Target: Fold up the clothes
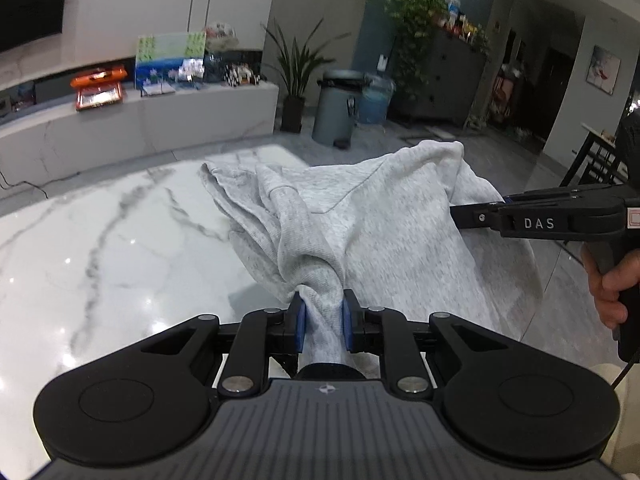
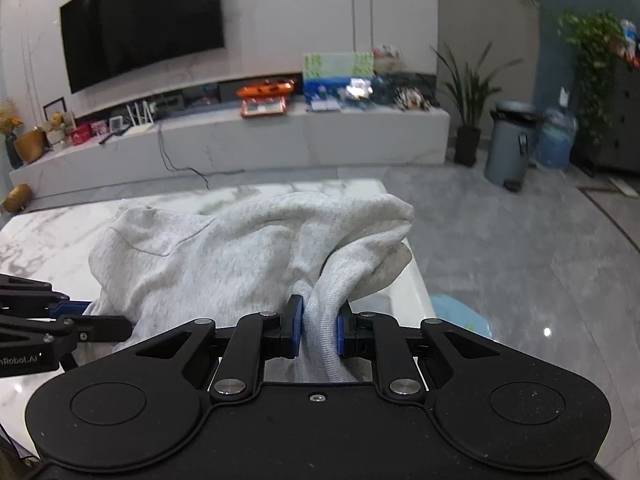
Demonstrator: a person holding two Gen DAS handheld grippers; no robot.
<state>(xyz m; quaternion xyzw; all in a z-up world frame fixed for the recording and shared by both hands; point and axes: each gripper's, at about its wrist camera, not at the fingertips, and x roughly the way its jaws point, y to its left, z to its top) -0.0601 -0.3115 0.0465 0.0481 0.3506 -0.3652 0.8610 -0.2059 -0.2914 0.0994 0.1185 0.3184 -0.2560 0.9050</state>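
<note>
Mid-fold by the looks of it: grey sweatshirt point(image 1: 372, 208) bunched on the marble table point(image 1: 100, 248), near edge lifted. Left gripper point(image 1: 323, 320) pinching a ribbed bit, right gripper point(image 2: 318, 326) clamped on another ribbed bit, maybe a cuff, hard to say. Next up, probably carrying both edges across the table and laying flat. Grey bin point(image 2: 510, 144) beyond the table, contents not visible.
</note>
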